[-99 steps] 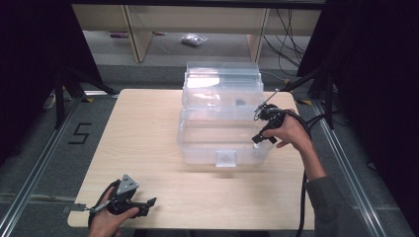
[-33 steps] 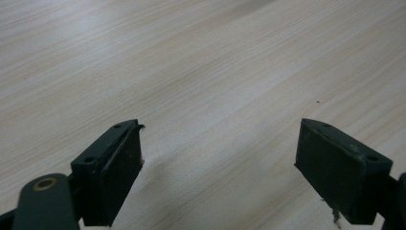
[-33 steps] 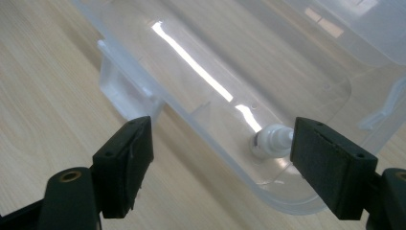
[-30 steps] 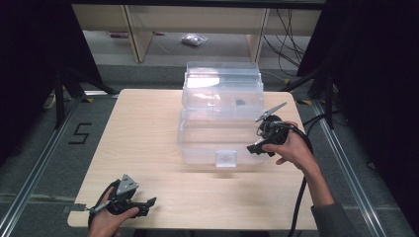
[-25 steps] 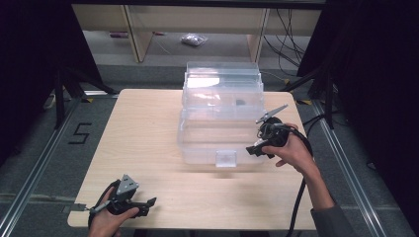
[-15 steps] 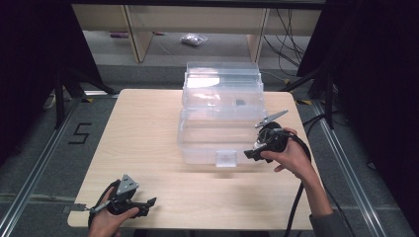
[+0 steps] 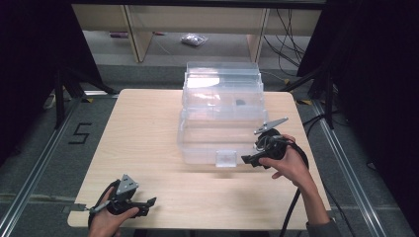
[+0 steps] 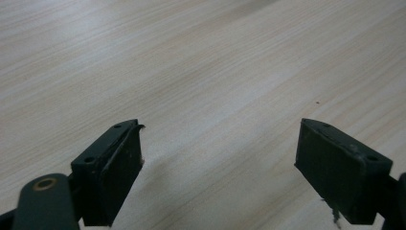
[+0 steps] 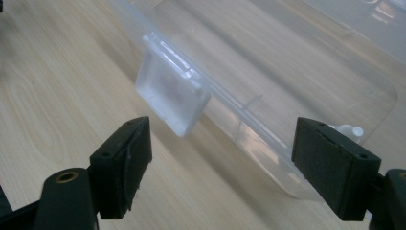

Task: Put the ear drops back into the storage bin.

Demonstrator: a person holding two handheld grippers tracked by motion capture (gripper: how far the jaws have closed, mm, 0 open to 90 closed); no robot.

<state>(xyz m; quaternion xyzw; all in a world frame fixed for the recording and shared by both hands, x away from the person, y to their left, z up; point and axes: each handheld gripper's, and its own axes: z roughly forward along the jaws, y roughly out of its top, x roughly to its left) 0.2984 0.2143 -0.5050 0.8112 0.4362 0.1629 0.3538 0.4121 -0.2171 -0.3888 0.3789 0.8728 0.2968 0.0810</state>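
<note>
A clear plastic box (image 7: 220, 118) with its lid on stands in the middle of the wooden table (image 7: 148, 123), with a small dark item inside toward the back. Its frosted front latch (image 7: 226, 158) (image 9: 171, 90) hangs at the near edge. My right gripper (image 7: 249, 160) (image 9: 220, 163) is open, low at the box's front right, pointing left at the latch and a little short of it. At the table's near left corner my left gripper (image 7: 148, 202) (image 8: 218, 167) rests open over bare wood, with nothing between its fingers.
A black cable (image 7: 296, 197) trails from the right gripper off the table's near edge. Behind the table stands a wooden shelf frame (image 7: 197, 29) with a small bag (image 7: 192, 39) on the floor. A "5" mark (image 7: 81, 133) lies on the floor at left.
My right gripper has dropped from the box's right side toward the near front corner and turned to face the latch. The left gripper has stayed where it was.
</note>
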